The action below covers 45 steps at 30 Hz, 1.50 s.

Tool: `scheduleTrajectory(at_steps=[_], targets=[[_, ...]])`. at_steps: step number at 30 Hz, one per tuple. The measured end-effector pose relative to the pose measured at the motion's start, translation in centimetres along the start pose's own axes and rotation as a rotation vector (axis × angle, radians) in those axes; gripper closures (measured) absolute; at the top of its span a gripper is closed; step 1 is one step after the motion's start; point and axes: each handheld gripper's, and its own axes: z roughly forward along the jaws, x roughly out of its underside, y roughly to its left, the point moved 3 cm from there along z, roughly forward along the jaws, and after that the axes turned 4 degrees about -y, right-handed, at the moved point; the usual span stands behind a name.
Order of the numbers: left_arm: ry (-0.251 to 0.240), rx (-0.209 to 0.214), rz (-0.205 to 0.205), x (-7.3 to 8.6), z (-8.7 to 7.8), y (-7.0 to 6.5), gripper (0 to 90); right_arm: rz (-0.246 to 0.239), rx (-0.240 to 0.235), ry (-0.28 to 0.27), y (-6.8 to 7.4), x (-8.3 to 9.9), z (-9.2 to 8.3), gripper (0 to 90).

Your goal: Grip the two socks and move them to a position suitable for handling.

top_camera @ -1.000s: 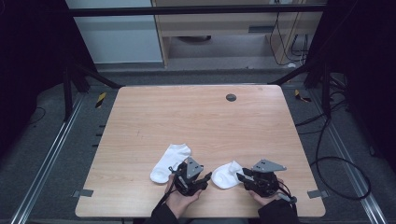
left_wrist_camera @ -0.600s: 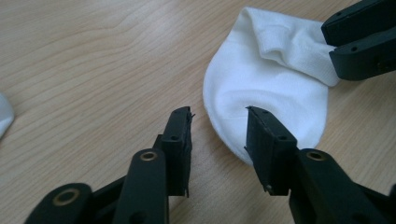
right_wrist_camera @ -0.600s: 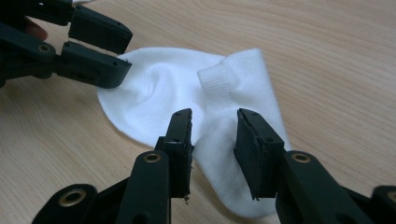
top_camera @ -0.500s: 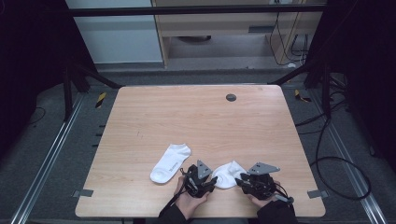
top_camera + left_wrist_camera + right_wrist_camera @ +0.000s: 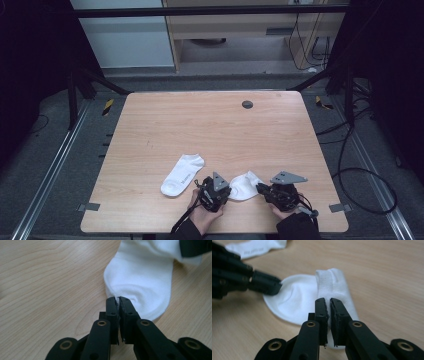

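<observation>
Your left gripper has just been closing, and its fingers now pinch a fold of fabric at one end of the crumpled white sock. In the left gripper view the sock bulges out just beyond the fingertips, with a thin edge of cloth caught between the pads.

Your right gripper has also just been closing; its fingers are pressed together on the sock's opposite end. In the right gripper view the ribbed cuff rises straight ahead of the fingertips, and the left gripper bites the cloth off to the left of them.

So the sock lies on the bench between your two sets of fingers, gripped at both ends, near the bench's close edge.

A second white sock lies flat and stretched out just beyond your left gripper, apart from its fingers. It touches neither gripper.
</observation>
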Motion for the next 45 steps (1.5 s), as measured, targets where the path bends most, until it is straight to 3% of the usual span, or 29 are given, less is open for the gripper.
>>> scheduleTrajectory(at_steps=[1,3,5,6,8,16,22,23,26,32,33,41,45], targets=[[0.000,0.000,0.000,0.0,0.0,0.0,86.0,0.000,0.000,0.000,0.0,0.0,0.0,84.4],[0.001,0.001,0.005,0.0,0.0,0.0,86.4,0.035,0.016,-0.049,-0.7,-0.3,-0.5,84.3],[0.002,0.002,0.005,0.0,0.0,0.0,86.9,0.104,0.039,-0.114,-1.8,-0.5,-1.1,84.0],[0.002,0.003,0.006,0.0,0.0,0.0,86.9,0.104,0.039,-0.114,-1.8,-0.5,-1.1,84.0],[0.002,0.004,0.007,0.0,0.0,0.0,87.3,0.172,0.062,-0.145,-3.1,-0.4,-1.2,83.7],[0.006,0.006,0.018,-0.1,0.0,0.0,87.4,0.216,0.132,-0.116,-4.9,-0.3,-0.7,82.0],[0.005,-0.005,0.024,-0.1,0.1,0.1,87.1,0.173,0.207,-0.090,-5.7,-0.2,-0.3,77.8],[0.003,-0.005,0.023,-0.1,0.1,0.1,84.7,0.151,0.251,-0.099,-6.0,-0.3,-0.4,75.4],[-0.006,-0.012,0.017,-0.2,0.0,0.3,75.0,0.136,0.270,-0.118,-6.3,-0.4,-0.6,73.8],[-0.052,-0.024,0.010,-0.8,-0.6,0.8,66.5,0.112,0.240,-0.131,-6.2,-0.6,-0.7,70.2],[-0.054,-0.029,0.012,-0.9,-0.7,0.9,66.1,0.099,0.216,-0.107,-6.0,-0.4,-0.3,68.2],[-0.010,-0.034,0.002,-0.4,0.0,1.2,68.9,0.055,0.193,-0.017,-5.7,0.1,0.7,66.7],[-0.006,-0.031,-0.004,-0.2,0.2,1.2,76.3,0.046,0.189,0.026,-5.8,0.3,1.1,76.0]])
